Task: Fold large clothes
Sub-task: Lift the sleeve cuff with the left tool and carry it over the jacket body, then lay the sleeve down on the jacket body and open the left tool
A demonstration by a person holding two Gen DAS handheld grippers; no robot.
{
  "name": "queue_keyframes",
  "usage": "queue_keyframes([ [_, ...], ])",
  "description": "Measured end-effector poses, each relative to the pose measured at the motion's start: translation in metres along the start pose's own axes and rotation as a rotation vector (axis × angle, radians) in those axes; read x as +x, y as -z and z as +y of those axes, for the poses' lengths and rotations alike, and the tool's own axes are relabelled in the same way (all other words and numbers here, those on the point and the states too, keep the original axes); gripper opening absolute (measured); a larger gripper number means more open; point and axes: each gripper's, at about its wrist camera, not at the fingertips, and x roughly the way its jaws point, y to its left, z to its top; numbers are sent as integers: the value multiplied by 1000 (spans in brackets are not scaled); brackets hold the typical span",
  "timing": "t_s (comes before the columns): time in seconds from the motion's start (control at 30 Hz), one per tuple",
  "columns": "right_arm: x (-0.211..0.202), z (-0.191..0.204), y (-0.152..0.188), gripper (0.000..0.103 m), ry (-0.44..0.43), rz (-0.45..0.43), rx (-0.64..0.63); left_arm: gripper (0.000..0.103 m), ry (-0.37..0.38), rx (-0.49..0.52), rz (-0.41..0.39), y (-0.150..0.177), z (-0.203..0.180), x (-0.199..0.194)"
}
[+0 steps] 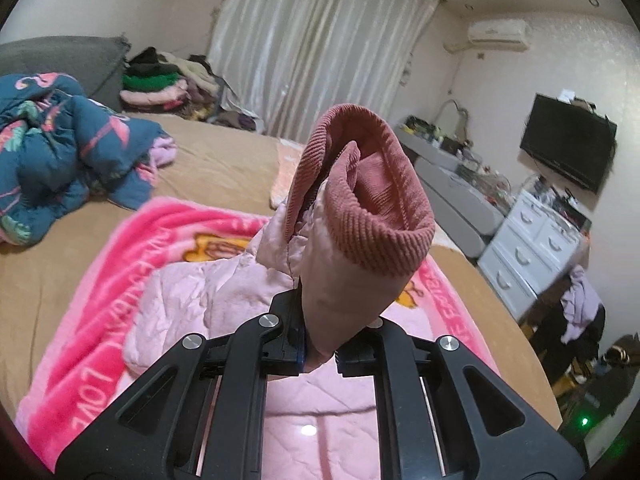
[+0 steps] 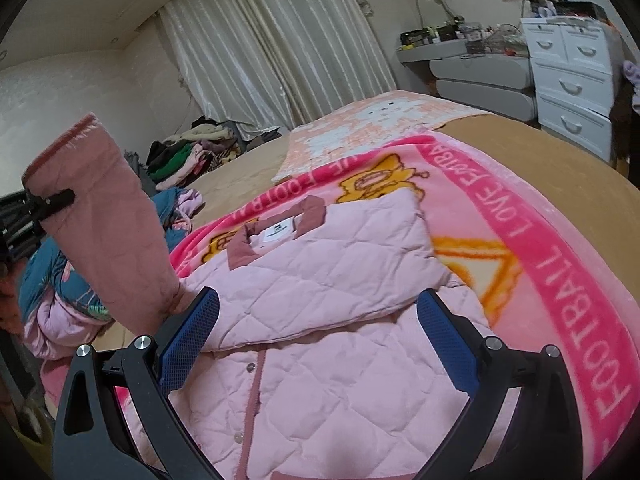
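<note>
Left gripper (image 1: pixel 320 354) sits nearest in its wrist view, clamped on the sleeve (image 1: pixel 352 248) just below the ribbed corduroy cuff (image 1: pixel 384 216), which stands up floppy above the jaws. Fabric is soft, quilted, light; the satin lining probably slips, so the seam by the cuff is the safer hold.

Right wrist view: right gripper (image 2: pixel 318 344) hangs with jaws spread, empty, over the pink jacket (image 2: pixel 320 280), which lies part-folded on the pink blanket (image 2: pixel 560 248) on the bed (image 2: pixel 540 140). Next hold, likely the hem edge; it's cut off here.

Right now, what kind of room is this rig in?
Almost certainly a home bedroom: a bed covered with a pink blanket, a white chest of drawers, and a wall-mounted TV beside curtains.
</note>
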Motion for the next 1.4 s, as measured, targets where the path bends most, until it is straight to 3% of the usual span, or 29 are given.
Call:
queue_keyframes([
  [0.43,3,-45,8,99,33,12,84,6,8,140,141,64,-58,68],
  [0.63,8,-64,13,99,55,27,117,12,-2,230,250,107,-79,108],
  [0.8,9,-77,15,99,73,35,144,26,-11,331,367,149,-93,139],
  [0.9,10,-82,16,99,78,41,155,43,-14,384,410,168,-98,147],
  [0.97,11,-83,17,99,82,46,158,66,7,405,434,177,-101,147],
  [1.0,11,-83,17,99,83,49,159,87,32,419,462,183,-103,146],
  [1.03,12,-82,18,99,83,54,159,93,32,440,482,189,-105,145],
  [1.13,14,-79,18,99,80,57,153,93,25,482,491,197,-99,133],
  [1.27,24,-70,22,99,60,87,145,94,53,394,477,187,-72,108],
  [1.4,44,-53,28,99,5,147,137,94,-22,320,414,163,-28,86],
])
